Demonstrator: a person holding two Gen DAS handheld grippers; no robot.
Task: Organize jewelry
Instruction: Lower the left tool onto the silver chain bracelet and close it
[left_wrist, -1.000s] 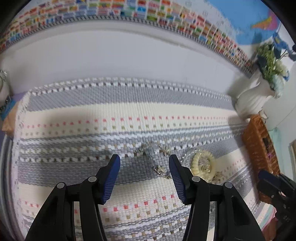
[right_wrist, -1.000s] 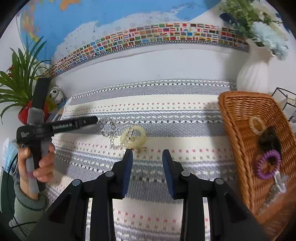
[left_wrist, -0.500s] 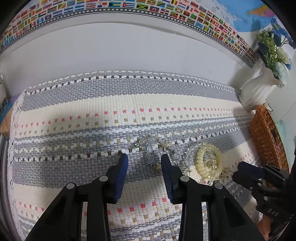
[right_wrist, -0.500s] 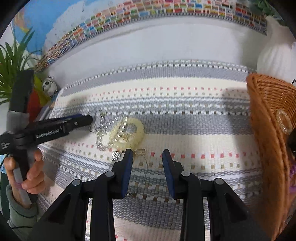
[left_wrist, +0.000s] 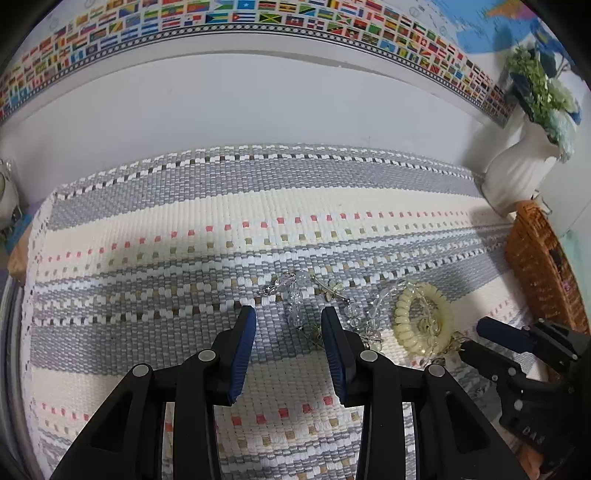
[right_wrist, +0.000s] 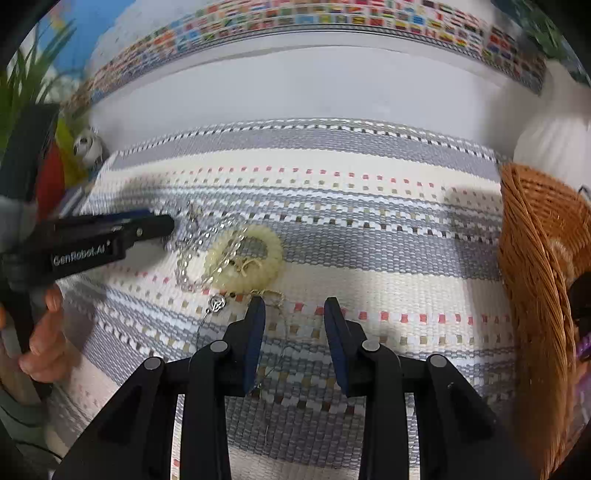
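A pile of jewelry lies on the striped woven mat (left_wrist: 147, 236): a clear crystal bead strand (left_wrist: 295, 299), a cream coil bracelet (left_wrist: 423, 321) and a thin wire necklace with a small silver pendant (right_wrist: 217, 303). My left gripper (left_wrist: 289, 321) is open, its fingers on either side of the crystal strand, low over the mat. My right gripper (right_wrist: 294, 314) is open and empty, just in front of the cream bracelet (right_wrist: 243, 258), its left finger over the wire necklace. The left gripper also shows in the right wrist view (right_wrist: 110, 240).
A wicker basket (right_wrist: 532, 266) stands at the mat's right edge with jewelry inside. A white vase (left_wrist: 517, 173) with flowers stands behind it. A green plant (right_wrist: 26, 92) and a small figurine (right_wrist: 86, 146) are at the left. A white wall runs along the back.
My left gripper has narrowed its jaws and moved forward and down over the crystal strand. My right gripper has moved left and closer to the cream bracelet.
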